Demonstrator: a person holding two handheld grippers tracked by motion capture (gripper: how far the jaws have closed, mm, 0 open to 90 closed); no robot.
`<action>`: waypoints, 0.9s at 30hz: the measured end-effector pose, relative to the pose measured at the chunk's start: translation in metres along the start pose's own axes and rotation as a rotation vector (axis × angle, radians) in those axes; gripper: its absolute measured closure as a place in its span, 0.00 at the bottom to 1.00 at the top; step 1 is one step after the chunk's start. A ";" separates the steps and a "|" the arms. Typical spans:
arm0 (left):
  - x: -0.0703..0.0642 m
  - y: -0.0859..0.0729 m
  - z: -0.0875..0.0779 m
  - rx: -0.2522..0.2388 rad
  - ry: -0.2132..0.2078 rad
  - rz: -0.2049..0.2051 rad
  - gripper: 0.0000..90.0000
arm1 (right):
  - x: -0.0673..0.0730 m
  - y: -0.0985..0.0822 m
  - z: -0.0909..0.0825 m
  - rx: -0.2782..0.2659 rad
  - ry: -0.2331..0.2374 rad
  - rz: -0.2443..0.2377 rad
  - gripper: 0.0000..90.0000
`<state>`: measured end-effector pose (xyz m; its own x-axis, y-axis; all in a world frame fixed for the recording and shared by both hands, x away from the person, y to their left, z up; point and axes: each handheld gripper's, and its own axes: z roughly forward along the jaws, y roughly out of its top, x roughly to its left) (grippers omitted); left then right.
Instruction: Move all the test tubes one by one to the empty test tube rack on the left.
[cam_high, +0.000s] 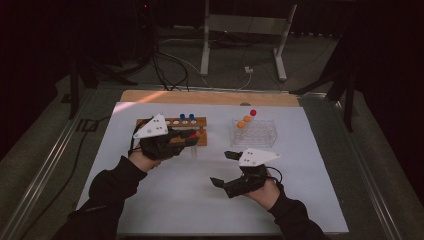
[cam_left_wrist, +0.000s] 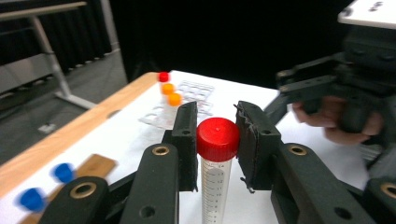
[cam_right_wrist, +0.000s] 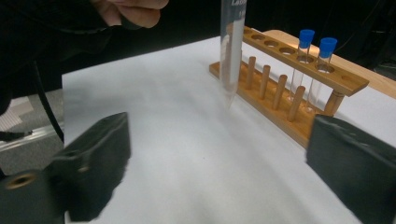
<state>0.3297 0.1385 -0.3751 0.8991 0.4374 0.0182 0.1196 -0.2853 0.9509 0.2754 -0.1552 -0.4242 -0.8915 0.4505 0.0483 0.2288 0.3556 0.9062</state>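
Left gripper (cam_left_wrist: 215, 140) is clamped on the red-capped tube (cam_left_wrist: 217, 140), hanging upright. Right gripper (cam_high: 228, 168) is wide apart, nothing in it. Clear rack (cam_high: 253, 132) sits toward the tabletop's far right.

On my high view the worktop (cam_high: 200, 200) fills the middle of the frame. The wooden rack (cam_high: 192, 131) stands left of centre toward the far edge, with two capped tubes (cam_high: 187, 117) upright in holes at its back row. The clear rack (cam_high: 253, 133) stands right of centre, level with it, three capped tubes (cam_high: 246, 119) in its far left corner. The left hand-held gripper (cam_high: 192, 136) sits just before the wooden rack, a tube (cam_left_wrist: 215, 172) upright between its jaws. The right hand-held gripper (cam_high: 223, 168) lies lower, right of centre, near the front edge.
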 end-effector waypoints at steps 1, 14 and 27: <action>0.003 0.001 -0.002 0.001 0.014 -0.001 0.80 | 0.000 0.000 -0.001 -0.006 0.012 0.002 0.00; 0.042 0.005 -0.021 -0.020 0.161 -0.043 0.80 | -0.005 0.000 -0.009 -0.048 -0.041 -0.001 0.00; 0.080 0.001 -0.016 -0.042 0.290 -0.109 0.80 | -0.008 -0.002 -0.011 -0.058 -0.063 -0.021 0.00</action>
<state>0.3953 0.1870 -0.3674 0.7236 0.6902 -0.0028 0.1855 -0.1906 0.9640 0.2777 -0.1684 -0.4219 -0.8691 0.4946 0.0044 0.1856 0.3179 0.9298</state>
